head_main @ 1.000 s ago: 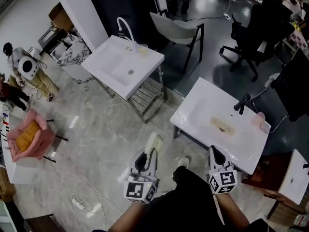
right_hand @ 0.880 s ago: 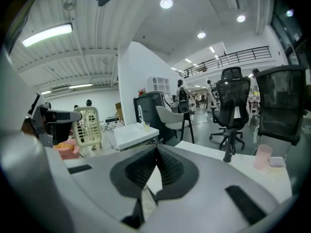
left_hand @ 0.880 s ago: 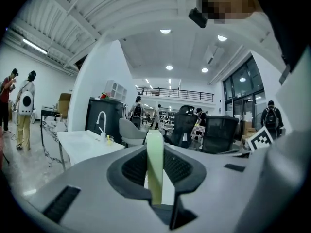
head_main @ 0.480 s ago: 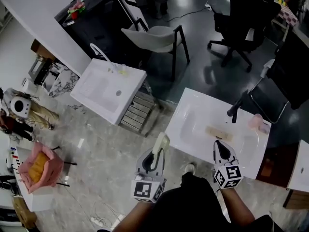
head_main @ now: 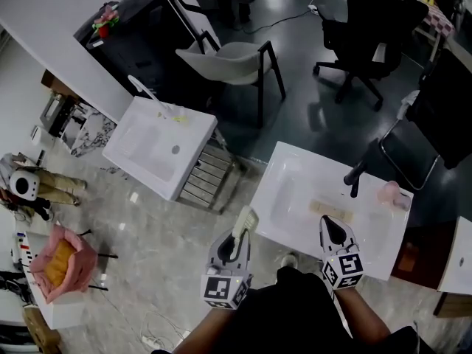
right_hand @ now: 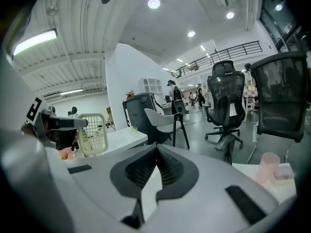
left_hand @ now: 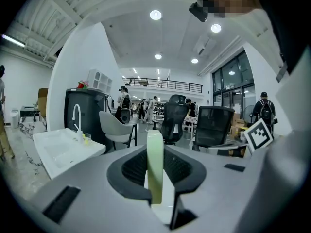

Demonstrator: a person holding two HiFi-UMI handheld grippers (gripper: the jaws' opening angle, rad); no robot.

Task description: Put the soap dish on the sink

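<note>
The pale green plastic soap dish [head_main: 245, 220] is clamped between the jaws of the left gripper [head_main: 236, 237]. It sticks out forward over the veined grey marble-look floor [head_main: 162, 227], just off the front left corner of the near glossy white rectangular sink [head_main: 289, 169], and does not touch it. The left gripper view shows only the dish's thin, smooth, slightly curved edge standing upright between the dark ribbed pads. The right gripper view catches its broad face off to the left: a rounded rectangle pierced by a grid of square holes. The head view gives only a small pale slab. The right gripper [head_main: 329, 228] hangs over the sink's front rim with its jaws pressed together and nothing in them. Only the head view shows into the basin, where a flat tan rectangular piece [head_main: 332, 211] lies near the matte black angled faucet [head_main: 354, 174]. A translucent pink cup [head_main: 389, 193] stands on the back right of the rim and shows in the right gripper view too. Well apart to the left is a second white rectangular sink [head_main: 151, 150] on a slatted metal stand, with a white arched faucet [head_main: 143, 88]. Behind it are a grey moulded chair [head_main: 227, 56] on dark legs and a black mesh office chair [head_main: 352, 21] on the dark glossy floor.
</note>
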